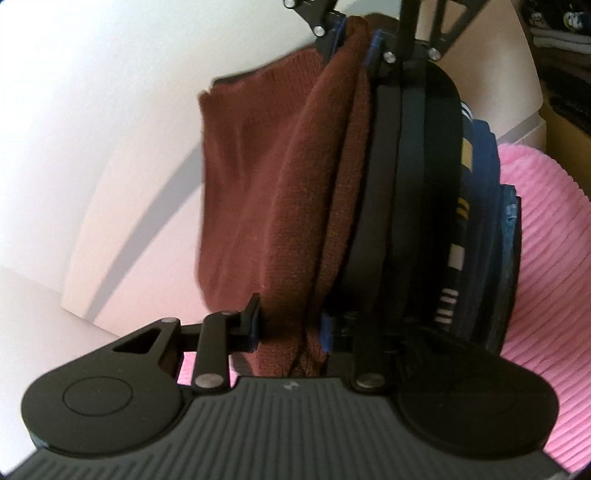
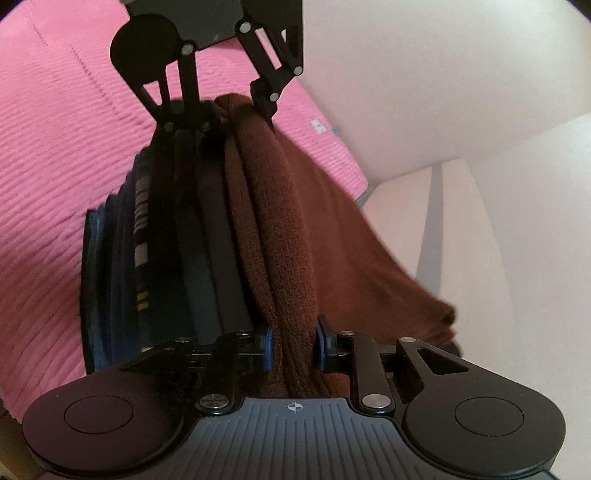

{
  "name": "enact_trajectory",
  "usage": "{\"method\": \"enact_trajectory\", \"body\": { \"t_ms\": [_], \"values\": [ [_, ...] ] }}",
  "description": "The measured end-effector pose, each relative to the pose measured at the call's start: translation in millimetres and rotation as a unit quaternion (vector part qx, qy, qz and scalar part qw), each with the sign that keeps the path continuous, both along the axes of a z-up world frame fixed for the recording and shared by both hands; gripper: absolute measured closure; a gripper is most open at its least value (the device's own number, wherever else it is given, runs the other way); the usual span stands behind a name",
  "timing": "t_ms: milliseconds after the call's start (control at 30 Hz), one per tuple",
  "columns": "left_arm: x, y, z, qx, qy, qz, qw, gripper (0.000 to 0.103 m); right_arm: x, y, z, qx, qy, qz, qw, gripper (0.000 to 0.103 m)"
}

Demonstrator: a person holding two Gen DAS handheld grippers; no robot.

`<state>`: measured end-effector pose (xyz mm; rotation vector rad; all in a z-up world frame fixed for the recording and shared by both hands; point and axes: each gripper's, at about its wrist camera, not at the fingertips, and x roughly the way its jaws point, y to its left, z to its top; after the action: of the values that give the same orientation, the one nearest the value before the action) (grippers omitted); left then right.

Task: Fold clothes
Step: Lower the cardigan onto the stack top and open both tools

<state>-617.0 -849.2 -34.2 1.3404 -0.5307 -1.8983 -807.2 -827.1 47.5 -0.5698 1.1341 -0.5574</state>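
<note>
A dark red-brown knitted garment (image 1: 258, 192) hangs stretched between both grippers, held up off the pink ribbed bedspread (image 1: 546, 258). My left gripper (image 1: 288, 332) is shut on one end of it, the cloth bunched between the blue pads. The right gripper (image 1: 354, 40) faces it at the top of the left wrist view, clamped on the other end. In the right wrist view the right gripper (image 2: 291, 349) is shut on the garment (image 2: 303, 229), and the left gripper (image 2: 236, 110) shows opposite it. A stack of folded dark clothes (image 2: 122, 258) lies behind the garment.
The folded stack (image 1: 476, 221) holds dark blue and black pieces with yellow and white stripes, resting on the pink bedspread (image 2: 44, 166). A pale wall and bed frame (image 2: 498, 221) lie to the side. Shelves with dark items (image 1: 561, 33) show at the upper right.
</note>
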Motion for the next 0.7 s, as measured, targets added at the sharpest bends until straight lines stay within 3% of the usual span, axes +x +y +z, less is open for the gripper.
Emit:
{"method": "enact_trajectory", "body": {
  "t_ms": [133,233,333,567,633,700],
  "values": [
    [-4,-2,10,-0.007,0.007,0.020,0.9997,0.073,5,-7,-5,-0.003,-0.014,-0.019,1.000,0.081],
    [-5,11,29,0.007,0.030,0.037,0.9988,0.069,6,-11,-3,0.000,-0.013,-0.030,0.999,0.071],
    [6,21,43,0.027,0.059,0.049,0.9967,0.069,3,-12,-4,0.006,-0.022,-0.047,0.999,0.068],
    [37,10,92,0.025,0.184,0.091,0.9784,0.069,-2,-11,-6,0.015,-0.044,-0.089,0.995,0.065],
    [29,-7,90,0.036,0.195,0.100,0.9750,0.069,-2,-10,-3,0.021,-0.049,-0.100,0.994,0.065],
    [20,-24,74,0.075,0.198,0.113,0.9706,0.073,-5,-11,4,0.038,-0.058,-0.117,0.991,0.064]
  ]
}}
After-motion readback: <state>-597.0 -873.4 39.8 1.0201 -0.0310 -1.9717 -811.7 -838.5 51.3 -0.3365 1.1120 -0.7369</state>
